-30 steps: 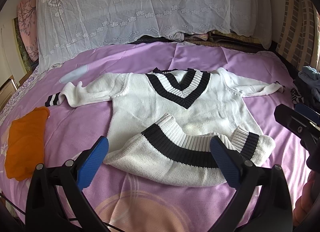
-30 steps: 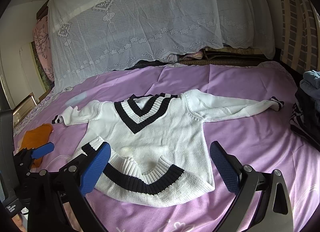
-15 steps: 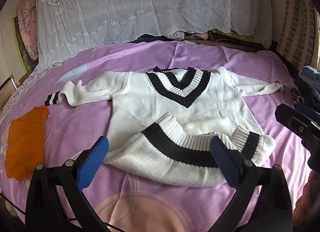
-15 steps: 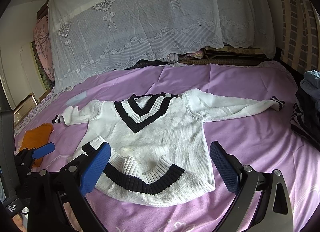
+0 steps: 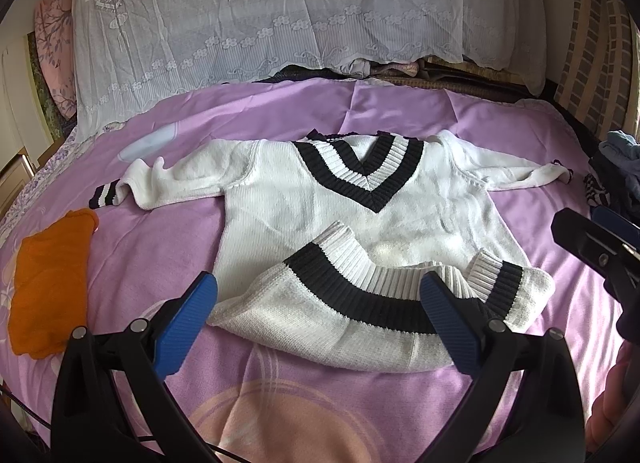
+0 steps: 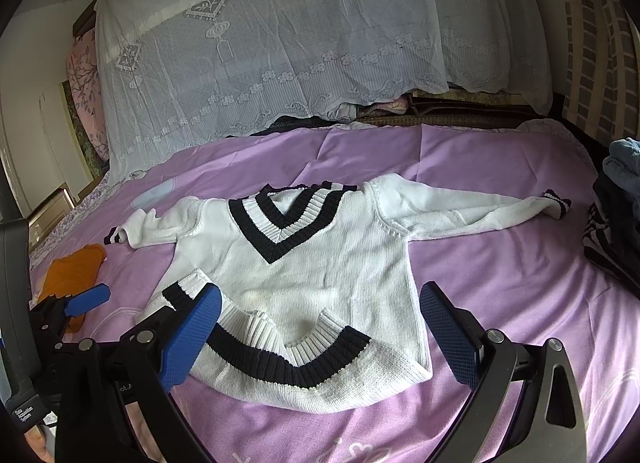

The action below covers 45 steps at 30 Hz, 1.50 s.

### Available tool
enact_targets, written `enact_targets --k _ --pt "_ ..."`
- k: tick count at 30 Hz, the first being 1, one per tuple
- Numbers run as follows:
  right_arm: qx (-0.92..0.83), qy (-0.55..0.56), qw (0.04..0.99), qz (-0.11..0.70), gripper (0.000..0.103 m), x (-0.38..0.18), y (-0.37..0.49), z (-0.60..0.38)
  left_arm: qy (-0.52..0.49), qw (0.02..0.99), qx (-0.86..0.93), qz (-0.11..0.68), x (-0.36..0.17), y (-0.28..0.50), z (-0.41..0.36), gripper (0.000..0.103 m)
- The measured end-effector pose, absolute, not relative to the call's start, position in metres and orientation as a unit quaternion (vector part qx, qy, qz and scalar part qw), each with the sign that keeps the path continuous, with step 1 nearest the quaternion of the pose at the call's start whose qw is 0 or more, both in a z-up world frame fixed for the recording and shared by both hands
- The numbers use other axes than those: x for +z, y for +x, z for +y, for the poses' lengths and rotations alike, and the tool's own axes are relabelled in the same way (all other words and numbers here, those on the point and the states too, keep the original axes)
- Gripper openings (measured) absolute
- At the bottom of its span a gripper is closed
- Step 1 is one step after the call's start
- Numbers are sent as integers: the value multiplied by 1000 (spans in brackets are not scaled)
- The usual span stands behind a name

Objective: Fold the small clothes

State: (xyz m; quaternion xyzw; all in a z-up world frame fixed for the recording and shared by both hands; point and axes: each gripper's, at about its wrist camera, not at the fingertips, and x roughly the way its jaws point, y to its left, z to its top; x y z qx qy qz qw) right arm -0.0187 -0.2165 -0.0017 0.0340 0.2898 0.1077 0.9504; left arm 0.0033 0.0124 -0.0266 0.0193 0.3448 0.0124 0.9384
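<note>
A small white knit sweater with black V-neck bands lies face up on the purple bedsheet, sleeves spread to both sides. Its black-striped hem is turned up over the lower body in a rumpled fold. My left gripper hovers open just short of the hem, nothing between its blue pads. My right gripper is open too, poised over the hem's near edge and holding nothing. Each gripper shows at the edge of the other's view: the right gripper, the left gripper.
A folded orange garment lies on the sheet to the left. A pile of dark and blue clothes sits at the right edge. A white lace cover drapes the bedding at the back.
</note>
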Motion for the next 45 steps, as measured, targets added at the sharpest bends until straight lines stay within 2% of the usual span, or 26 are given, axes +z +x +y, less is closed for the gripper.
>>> enact_targets --k 9,18,24,35,40,45 --pt "108 38 948 296 100 -7 -11 -219 21 934 17 357 -36 10 21 99" --pt "179 31 950 255 100 -1 23 -234 39 928 43 369 -29 55 50 99" --pt "191 28 931 308 100 -5 88 -243 27 927 37 372 -20 115 81 99" --pt "180 2 925 334 100 3 238 -256 18 923 27 383 -2 245 109 99" --pt "225 9 899 375 100 -11 309 -241 -9 916 6 402 -19 294 108 99" --pt "235 -47 868 436 98 -55 347 -203 -9 897 -5 442 -60 331 95 99"
